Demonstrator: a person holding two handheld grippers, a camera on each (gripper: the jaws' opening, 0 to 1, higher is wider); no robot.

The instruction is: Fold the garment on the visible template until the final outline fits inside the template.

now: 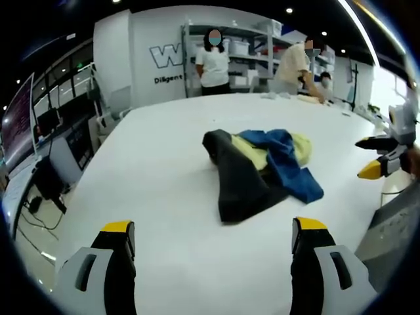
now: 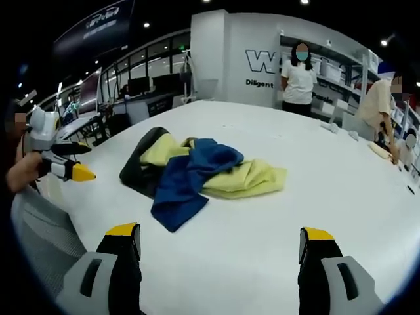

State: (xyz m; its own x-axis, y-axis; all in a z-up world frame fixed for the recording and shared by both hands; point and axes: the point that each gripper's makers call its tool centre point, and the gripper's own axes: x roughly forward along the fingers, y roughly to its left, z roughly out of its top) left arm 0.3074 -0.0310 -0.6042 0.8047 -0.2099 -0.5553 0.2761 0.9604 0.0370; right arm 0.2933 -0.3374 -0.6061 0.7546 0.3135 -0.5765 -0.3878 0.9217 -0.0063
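Crumpled garment (image 1: 262,170) lies on white surface (image 1: 157,170), at 12 o'clock from both grippers. Left gripper (image 1: 213,239) jaws released, holding nothing. Right gripper (image 2: 220,246) jaws likewise released.

A wide white bench (image 1: 164,170) carried the scene. At its far edge a person in a white top (image 1: 213,62) stood before storage shelves (image 1: 246,49); another person (image 1: 294,65) bent over the bench. Monitors (image 1: 16,125) lined one side near a white wall with dark lettering (image 2: 262,62).
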